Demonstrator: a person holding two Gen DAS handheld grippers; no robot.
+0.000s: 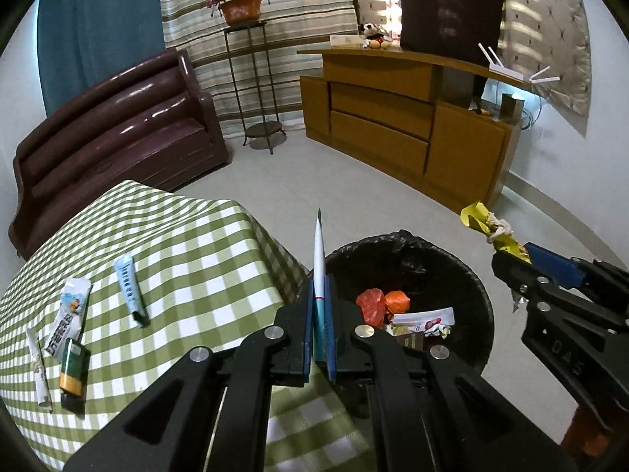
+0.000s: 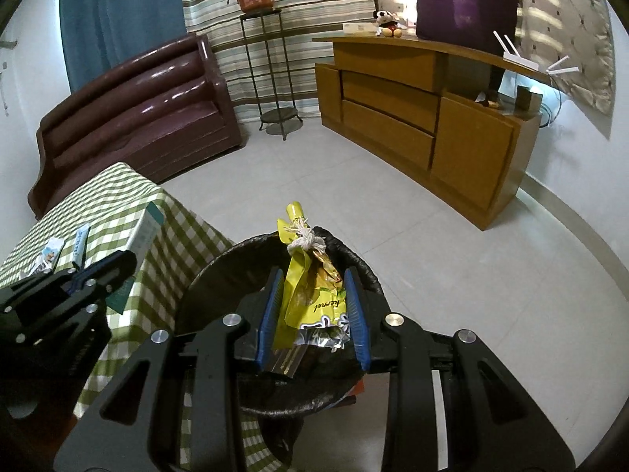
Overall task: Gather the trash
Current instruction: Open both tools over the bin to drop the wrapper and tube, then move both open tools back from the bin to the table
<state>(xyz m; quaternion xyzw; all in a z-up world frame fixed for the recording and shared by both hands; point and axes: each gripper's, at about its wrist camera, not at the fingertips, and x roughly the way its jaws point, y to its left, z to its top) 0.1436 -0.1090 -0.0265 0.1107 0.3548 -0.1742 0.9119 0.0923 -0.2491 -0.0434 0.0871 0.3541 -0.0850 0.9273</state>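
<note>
Far to the left of the left gripper, on the green-checked tablecloth: a thin white sachet, a green-and-orange pack, a white snack wrapper, then a pale blue tube lying flat, all well apart from the jaws.

Left gripper: jaws pressed together on a flat white-and-teal box, held edge-on and standing up past the fingertips. The fingers sit at the table's right edge, just left of the bin.

Just right of and below the left gripper: black-lined trash bin on the tiled floor. Inside it, red and orange wrappers, white paper, foil scraps.

Right gripper: blue pads clamped partway on a crumpled yellow snack bag, tied near its top with pale string. Bag pokes out forward beyond the fingertips. In the right wrist view the bin rim lies directly beneath and ahead of this gripper. In the left wrist view the same gripper sits off to the right, near the bin's right rim.

Beyond both grippers: brown sofa, plant stand, wooden cabinet.
</note>
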